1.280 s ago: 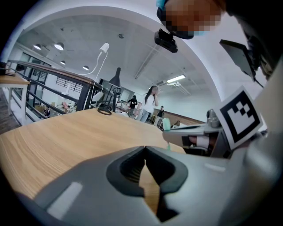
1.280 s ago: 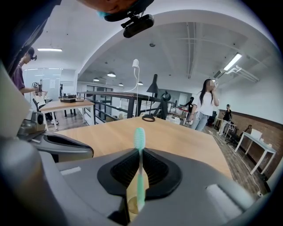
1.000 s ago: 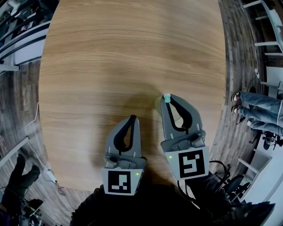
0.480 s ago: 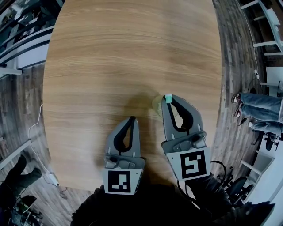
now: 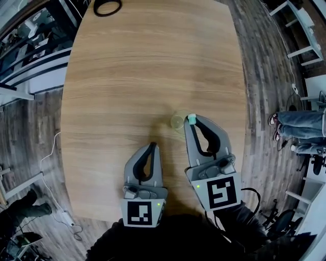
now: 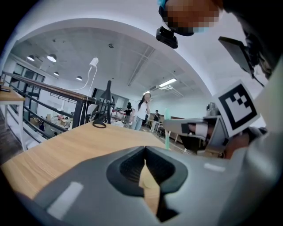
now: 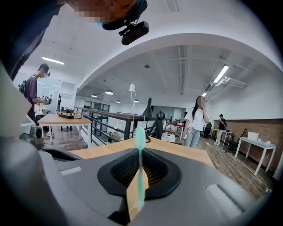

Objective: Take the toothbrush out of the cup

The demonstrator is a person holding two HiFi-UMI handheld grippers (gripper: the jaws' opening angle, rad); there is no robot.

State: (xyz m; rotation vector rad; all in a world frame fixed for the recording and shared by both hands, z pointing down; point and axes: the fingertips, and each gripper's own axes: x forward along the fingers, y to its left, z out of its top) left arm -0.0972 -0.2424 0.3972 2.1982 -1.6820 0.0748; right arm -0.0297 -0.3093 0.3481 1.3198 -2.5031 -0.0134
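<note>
My right gripper (image 5: 191,122) is shut on a pale green toothbrush (image 5: 191,119), which it holds upright at its tips. In the right gripper view the toothbrush (image 7: 139,163) stands between the shut jaws of that gripper (image 7: 139,152), bristle head up. A small clear cup (image 5: 178,121) stands on the round wooden table (image 5: 153,61), just left of the right gripper's tips. My left gripper (image 5: 152,147) hovers nearer the front edge, shut with nothing in it. In the left gripper view, the toothbrush (image 6: 167,130) shows beyond the shut jaws of that gripper (image 6: 145,161).
A black ring (image 5: 107,7) lies at the table's far edge. A person's legs (image 5: 300,127) stand on the floor to the right. A white cable (image 5: 48,158) runs over the floor at left. Several people stand far off in the hall.
Both grippers have risen, the right one with the toothbrush in it. The cup now shows beside the right tips instead of under them. The black ring has come into view.
</note>
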